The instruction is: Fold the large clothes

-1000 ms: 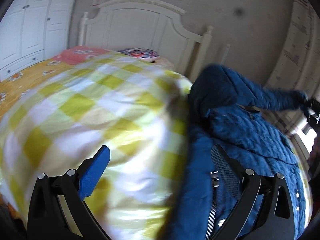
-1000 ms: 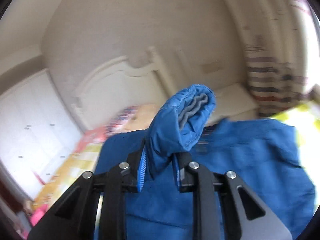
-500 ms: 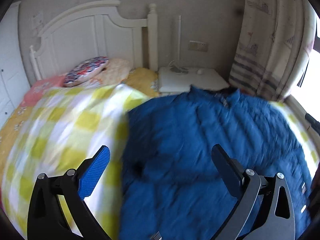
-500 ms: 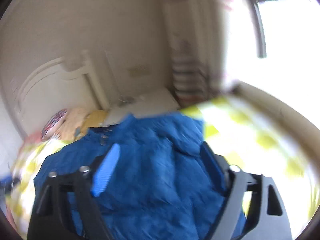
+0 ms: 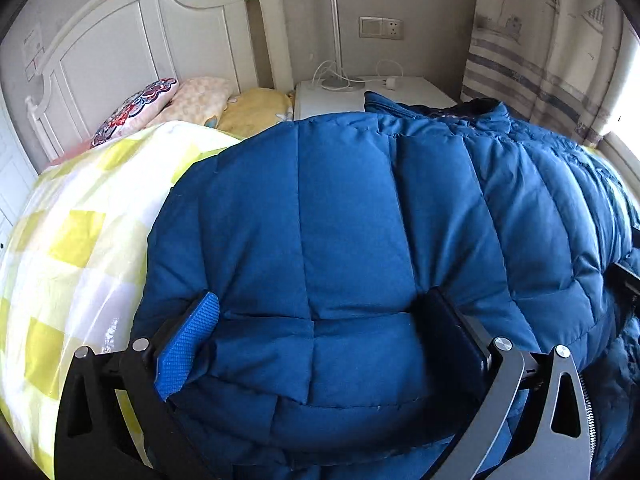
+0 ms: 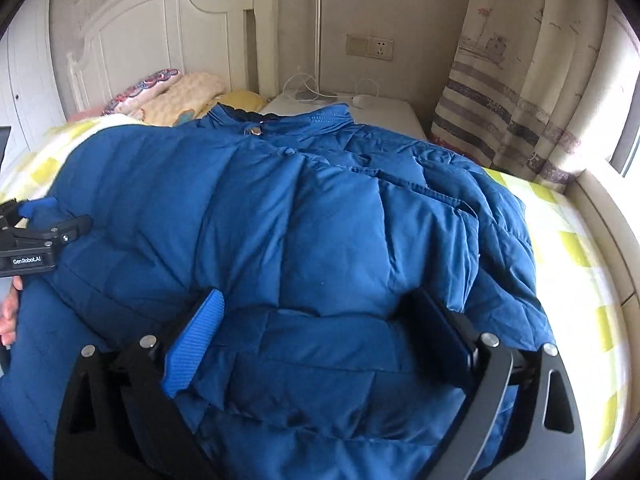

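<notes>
- The blue puffer jacket [image 5: 360, 220] lies spread on the bed, over a yellow-and-white checked quilt [image 5: 80, 240], its collar [image 6: 280, 120] toward the white headboard [image 5: 140, 40].
- The left gripper [image 5: 320, 332] points steeply down onto the jacket's left side; its fingers [image 5: 188, 344] stand wide apart, with a padded bulge of the jacket between them, though whether the pads press on the cloth I cannot tell.
- The right gripper [image 6: 320, 328] tilts down likewise over the jacket's right part. Its fingers [image 6: 196, 344] have just been opening and stand wide apart, with quilted fabric swelling up between them.
- In the right wrist view the left gripper shows at the left edge, with a bit of the person's hand [image 6: 8, 312] below it.
- Pillows [image 5: 192, 100] sit by the headboard; a white nightstand [image 5: 400, 92] beside the bed bears a lamp base and cables, and a striped curtain [image 5: 540, 60] hangs at right.
</notes>
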Available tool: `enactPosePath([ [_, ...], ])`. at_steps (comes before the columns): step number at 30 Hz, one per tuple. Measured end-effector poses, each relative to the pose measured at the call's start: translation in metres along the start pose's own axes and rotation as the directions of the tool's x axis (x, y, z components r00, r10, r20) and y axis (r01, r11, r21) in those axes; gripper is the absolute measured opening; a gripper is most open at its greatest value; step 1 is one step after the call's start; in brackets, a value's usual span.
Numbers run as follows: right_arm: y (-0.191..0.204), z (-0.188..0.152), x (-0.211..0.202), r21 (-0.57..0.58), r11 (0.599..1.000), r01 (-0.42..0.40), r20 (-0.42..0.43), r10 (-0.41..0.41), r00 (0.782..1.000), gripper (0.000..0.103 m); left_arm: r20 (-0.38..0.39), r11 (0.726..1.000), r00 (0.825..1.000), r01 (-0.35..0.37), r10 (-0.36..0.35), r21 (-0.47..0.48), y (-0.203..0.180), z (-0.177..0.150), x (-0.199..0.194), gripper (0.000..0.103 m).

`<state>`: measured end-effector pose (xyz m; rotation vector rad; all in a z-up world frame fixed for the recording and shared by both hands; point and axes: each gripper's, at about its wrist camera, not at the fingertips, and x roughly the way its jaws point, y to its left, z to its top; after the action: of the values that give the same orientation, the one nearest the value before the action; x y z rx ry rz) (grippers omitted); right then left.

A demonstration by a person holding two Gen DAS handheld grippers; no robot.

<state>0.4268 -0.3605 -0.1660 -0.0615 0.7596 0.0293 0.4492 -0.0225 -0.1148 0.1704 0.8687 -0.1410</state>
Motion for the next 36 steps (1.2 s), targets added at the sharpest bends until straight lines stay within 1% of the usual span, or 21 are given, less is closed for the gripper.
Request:
enactPosePath([
  [3, -0.007, 0.004, -0.001, 0.028, 0.999, -0.028, 0.012, 0.028, 1.0, 0.095, 0.011, 1.0, 1.0, -0.016, 0.016, 0.002, 0.0, 0.0, -0.009, 0.099],
  [4, -0.007, 0.002, -0.012, 0.048, 0.998, -0.042, 0.027, 0.041, 0.999, 0.093, 0.014, 1.0, 1.0, -0.026, 0.026, 0.0, 0.0, 0.002, -0.015, 0.098],
  [5, -0.002, 0.003, -0.027, 0.06, 0.997, -0.048, 0.046, 0.045, 0.998, 0.093, 0.034, 1.0, 0.999, -0.027, 0.027, 0.0, -0.001, 0.005, -0.024, 0.098],
  [7, -0.003, 0.01, -0.049, 0.062, 0.998, -0.024, 0.105, 0.018, 0.994, 0.093, 0.101, 1.0, 0.995, -0.023, 0.022, 0.004, -0.002, 0.014, -0.04, 0.098],
  [9, -0.002, 0.023, -0.053, 0.047, 0.999, -0.014, 0.129, 0.008, 0.992, 0.094, 0.125, 1.0, 0.992, -0.029, 0.029, 0.002, -0.005, 0.029, -0.044, 0.098],
  [11, 0.003, 0.038, -0.04, 0.017, 1.0, -0.002, 0.108, 0.0, 0.994, 0.094, 0.108, 0.999, 0.994, -0.037, 0.036, 0.007, -0.008, 0.041, -0.035, 0.098],
  [13, 0.005, 0.044, -0.005, -0.01, 1.0, 0.025, 0.018, -0.025, 1.0, 0.094, 0.036, 0.999, 0.998, -0.05, 0.049, 0.014, -0.012, 0.045, -0.01, 0.098],
  [14, 0.004, 0.042, 0.011, -0.017, 0.999, 0.039, -0.031, -0.039, 0.999, 0.099, -0.002, 0.998, 0.999, -0.054, 0.054, 0.019, -0.013, 0.044, 0.004, 0.099],
  [15, 0.002, 0.038, 0.023, -0.015, 0.999, 0.03, -0.041, -0.031, 0.999, 0.101, -0.014, 0.999, 0.999, -0.039, 0.04, 0.021, -0.012, 0.039, 0.017, 0.099],
  [16, 0.001, 0.036, 0.025, -0.01, 1.0, 0.026, -0.03, -0.026, 0.999, 0.101, 0.034, 1.0, 0.999, -0.027, 0.027, 0.015, -0.011, 0.033, 0.019, 0.099],
  [20, -0.003, 0.044, 0.017, -0.005, 1.0, 0.028, -0.05, -0.028, 0.998, 0.1, 0.039, 1.0, 0.999, -0.028, 0.028, 0.014, -0.008, 0.031, 0.019, 0.099],
  [23, -0.012, 0.059, 0.005, 0.027, 0.998, 0.051, 0.023, -0.051, 0.998, 0.1, 0.033, 0.999, 0.999, -0.032, 0.032, 0.017, -0.009, 0.031, 0.019, 0.099],
  [25, -0.024, 0.068, 0.007, 0.053, 0.995, 0.084, 0.039, -0.086, 0.995, 0.1, 0.034, 0.999, 0.999, -0.038, 0.037, 0.02, -0.009, 0.031, 0.019, 0.099],
  [26, -0.034, 0.071, 0.017, 0.073, 0.993, 0.095, 0.015, -0.097, 0.995, 0.101, 0.034, 0.999, 0.999, -0.036, 0.036, 0.019, -0.009, 0.03, 0.019, 0.099],
  [27, -0.042, 0.071, 0.03, 0.095, 0.991, 0.097, -0.033, -0.094, 0.995, 0.101, 0.033, 0.999, 0.999, -0.035, 0.034, 0.018, -0.008, 0.03, 0.019, 0.099],
  [28, -0.052, 0.068, 0.048, 0.127, 0.99, 0.055, -0.098, -0.042, 0.994, 0.101, 0.034, 0.999, 0.999, -0.036, 0.036, 0.019, -0.008, 0.03, 0.019, 0.099],
  [29, -0.059, 0.065, 0.057, 0.162, 0.987, 0.003, -0.116, 0.016, 0.993, 0.101, 0.034, 0.999, 0.999, -0.038, 0.037, 0.019, -0.008, 0.03, 0.019, 0.099],
  [30, -0.064, 0.063, 0.059, 0.18, 0.984, -0.019, -0.106, 0.039, 0.994, 0.101, 0.034, 0.999, 0.999, -0.039, 0.039, 0.021, -0.008, 0.03, 0.019, 0.099],
  [32, -0.065, 0.062, 0.058, 0.181, 0.983, -0.022, -0.109, 0.043, 0.993, 0.101, 0.034, 0.999, 0.999, -0.043, 0.042, 0.023, -0.009, 0.029, 0.019, 0.099],
  [34, -0.065, 0.064, 0.052, 0.192, 0.981, 0.01, -0.12, 0.013, 0.993, 0.101, 0.034, 0.999, 0.998, -0.047, 0.046, 0.025, -0.009, 0.029, 0.019, 0.099],
  [36, -0.056, 0.067, 0.036, 0.186, 0.979, 0.082, -0.091, -0.066, 0.994, 0.1, 0.033, 0.998, 0.998, -0.049, 0.048, 0.025, -0.009, 0.029, 0.019, 0.099],
])
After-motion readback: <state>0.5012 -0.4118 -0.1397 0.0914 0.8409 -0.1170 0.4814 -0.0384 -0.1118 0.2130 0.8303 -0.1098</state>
